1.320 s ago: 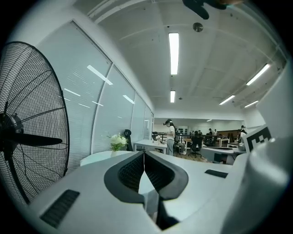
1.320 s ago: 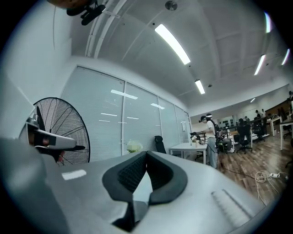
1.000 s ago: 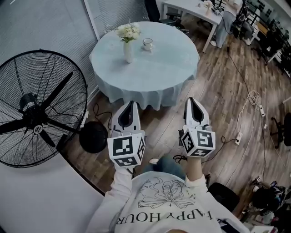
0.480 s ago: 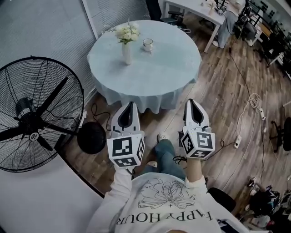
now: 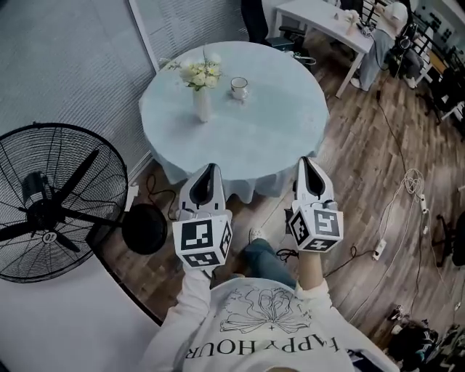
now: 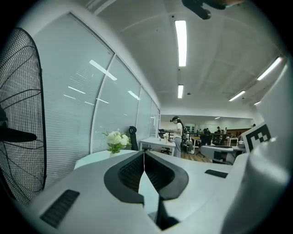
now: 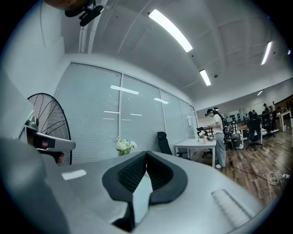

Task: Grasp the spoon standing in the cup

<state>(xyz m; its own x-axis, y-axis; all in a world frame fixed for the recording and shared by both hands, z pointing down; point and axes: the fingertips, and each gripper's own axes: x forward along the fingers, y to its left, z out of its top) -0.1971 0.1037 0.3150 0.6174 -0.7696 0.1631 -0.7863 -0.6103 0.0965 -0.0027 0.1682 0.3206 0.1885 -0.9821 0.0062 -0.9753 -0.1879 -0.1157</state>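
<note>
A small white cup [image 5: 239, 88] stands on the far part of the round table [image 5: 247, 138], right of the flower vase [image 5: 202, 102]; its spoon is too small to make out. My left gripper [image 5: 209, 168] and right gripper [image 5: 308, 161] are both shut and empty, held side by side over the table's near edge, well short of the cup. In the left gripper view the jaws [image 6: 143, 153] meet at the tips, with the flowers [image 6: 116, 140] beyond. The right gripper view shows its tips [image 7: 146, 153] closed too, the flowers [image 7: 124, 146] to their left.
A large black floor fan [image 5: 54, 211] stands at my left, close to the table. A white desk [image 5: 327, 22] and office chairs [image 5: 261, 22] sit behind the table. Cables and a power strip [image 5: 378, 247] lie on the wooden floor at right. A person [image 7: 219, 137] stands far off.
I have walked closer to the table: it now reaches my gripper tips, and the fan has slid down and left in view. Both grippers stay shut.
</note>
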